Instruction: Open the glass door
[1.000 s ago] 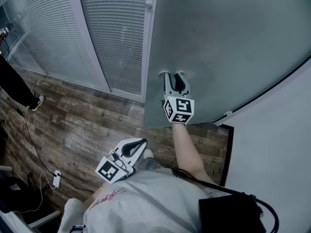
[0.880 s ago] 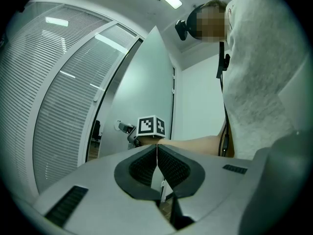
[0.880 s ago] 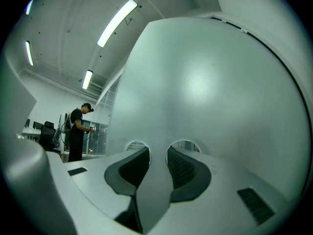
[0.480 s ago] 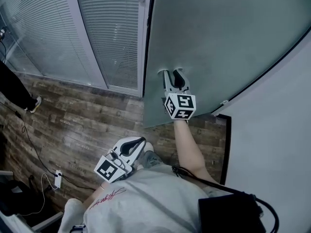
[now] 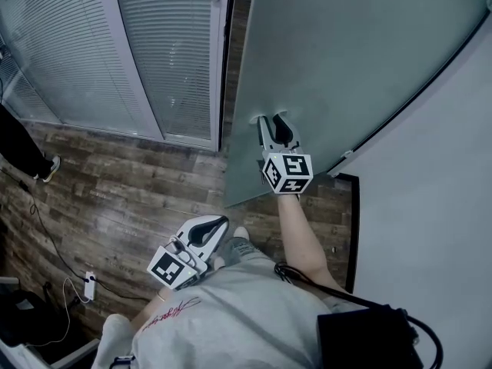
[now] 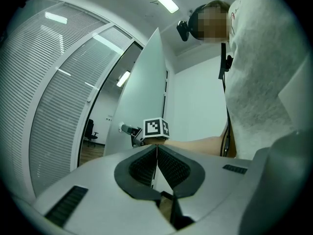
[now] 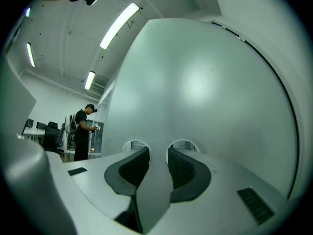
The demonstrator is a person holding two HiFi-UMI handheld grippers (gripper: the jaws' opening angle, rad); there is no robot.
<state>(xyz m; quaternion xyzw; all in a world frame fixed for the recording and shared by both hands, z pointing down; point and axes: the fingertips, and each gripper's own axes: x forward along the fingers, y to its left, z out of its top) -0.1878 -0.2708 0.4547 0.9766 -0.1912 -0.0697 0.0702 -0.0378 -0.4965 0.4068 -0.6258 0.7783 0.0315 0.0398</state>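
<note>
The right gripper (image 5: 274,120) is set with jaws parted and empty, tips apparently pressed against the frosted glass door (image 5: 354,44) (ajar ahead, a gap shown beside the blinds (image 5: 165,44)) so that it is pushed. The left gripper (image 5: 219,225), closed on nothing, is held back, unneeded.

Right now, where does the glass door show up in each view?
Head view: glass door at upper right, ajar.
Left gripper view: glass door at centre, a tall pale panel.
Right gripper view: glass door fills most of the frame.
Shared landmark: the right tool, its tips at the door in all three.
</note>
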